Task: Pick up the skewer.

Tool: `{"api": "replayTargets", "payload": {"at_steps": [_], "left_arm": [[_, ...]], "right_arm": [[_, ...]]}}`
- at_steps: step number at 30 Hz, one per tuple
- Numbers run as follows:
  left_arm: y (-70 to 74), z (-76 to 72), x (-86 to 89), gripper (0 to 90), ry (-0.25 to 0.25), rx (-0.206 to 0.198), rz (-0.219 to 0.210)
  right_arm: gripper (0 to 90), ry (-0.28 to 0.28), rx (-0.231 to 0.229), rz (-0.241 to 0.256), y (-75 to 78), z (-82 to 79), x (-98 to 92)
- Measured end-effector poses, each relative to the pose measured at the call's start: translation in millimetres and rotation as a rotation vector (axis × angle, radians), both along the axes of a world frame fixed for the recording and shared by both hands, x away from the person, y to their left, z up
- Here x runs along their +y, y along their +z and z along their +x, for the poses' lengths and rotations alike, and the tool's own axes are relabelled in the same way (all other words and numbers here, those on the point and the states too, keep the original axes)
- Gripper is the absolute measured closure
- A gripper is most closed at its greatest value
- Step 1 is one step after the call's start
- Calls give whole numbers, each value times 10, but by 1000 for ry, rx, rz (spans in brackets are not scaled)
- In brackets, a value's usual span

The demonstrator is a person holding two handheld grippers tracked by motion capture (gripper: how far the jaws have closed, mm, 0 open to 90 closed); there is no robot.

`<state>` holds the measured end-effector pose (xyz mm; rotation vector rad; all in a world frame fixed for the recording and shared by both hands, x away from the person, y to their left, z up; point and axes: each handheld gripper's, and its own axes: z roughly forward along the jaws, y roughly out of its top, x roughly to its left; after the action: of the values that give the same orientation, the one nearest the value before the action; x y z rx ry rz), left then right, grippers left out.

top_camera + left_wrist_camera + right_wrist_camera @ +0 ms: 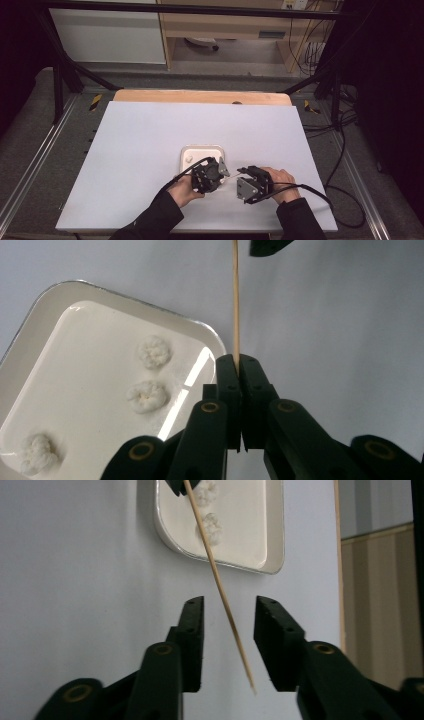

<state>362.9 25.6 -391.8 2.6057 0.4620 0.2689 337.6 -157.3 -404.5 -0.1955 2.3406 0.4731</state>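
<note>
A thin wooden skewer (235,300) is clamped between the jaws of my left gripper (239,362) and sticks straight out from them. It runs between the open jaws of my right gripper (228,607), untouched by either jaw, with the skewer (220,590) ending in a point near the right gripper's body. A white square tray (60,295) lies left of the left gripper and holds three small white puffy pieces (154,352). In the high view the left gripper (212,172) hovers at the tray's (202,149) front edge, and the right gripper (246,179) faces it from the right.
A large white sheet (150,135) covers the table, with a wooden strip (200,96) along its far edge. Black frame bars and cables stand around the table. A person's hands and dark sleeves come in at the front.
</note>
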Motion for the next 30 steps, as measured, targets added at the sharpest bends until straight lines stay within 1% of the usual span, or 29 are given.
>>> {"api": "replayTargets", "payload": {"at_steps": [1,2,3,4,5,7,8,9,10,11,12,13,14,15,16,17,21,23,27,29,30], "left_arm": [[0,0,0,886,0,0,0],[0,8,20,886,2,-1,0],[-2,14,36,886,8,-3,-1],[-4,19,53,886,11,-3,-1],[-3,25,69,886,15,-7,0],[3,32,105,886,26,-6,-6],[6,32,125,885,28,-8,-12],[13,31,166,885,34,-11,-27],[13,31,166,885,34,-11,-27],[14,30,187,885,42,-13,-35],[13,31,209,885,47,-14,-41],[14,30,233,885,53,-19,-47],[12,29,258,885,58,-20,-56],[12,27,286,885,63,-18,-65],[10,21,314,884,72,-26,-74],[8,15,344,884,78,-28,-83],[4,-4,483,884,109,-37,-135],[2,-13,554,884,123,-45,-160],[-6,-44,704,884,155,-56,-218],[-18,-60,778,885,173,-57,-250],[-23,-72,816,884,181,-65,-258]], "right_arm": [[616,-24,20,27,8,7,-25],[616,-24,20,27,8,7,-25],[598,-43,44,63,12,12,-50],[508,-73,79,127,27,31,-115],[508,-73,79,127,27,31,-115],[434,-118,132,197,32,57,-180],[375,-155,173,253,26,76,-247],[337,-182,201,279,23,84,-278],[337,-182,201,279,23,84,-278],[299,-211,227,301,21,99,-309],[235,-263,285,358,0,134,-366],[209,-287,313,381,-9,149,-397],[188,-307,331,402,-21,164,-425],[188,-307,331,402,-21,164,-425],[142,-345,357,444,-47,181,-477],[142,-345,357,444,-47,181,-477],[74,-413,412,506,-86,202,-554],[62,-438,430,531,-99,207,-585],[57,-458,485,594,-125,211,-634],[48,-474,501,614,-142,214,-647],[47,-482,507,620,-149,215,-653]]}}
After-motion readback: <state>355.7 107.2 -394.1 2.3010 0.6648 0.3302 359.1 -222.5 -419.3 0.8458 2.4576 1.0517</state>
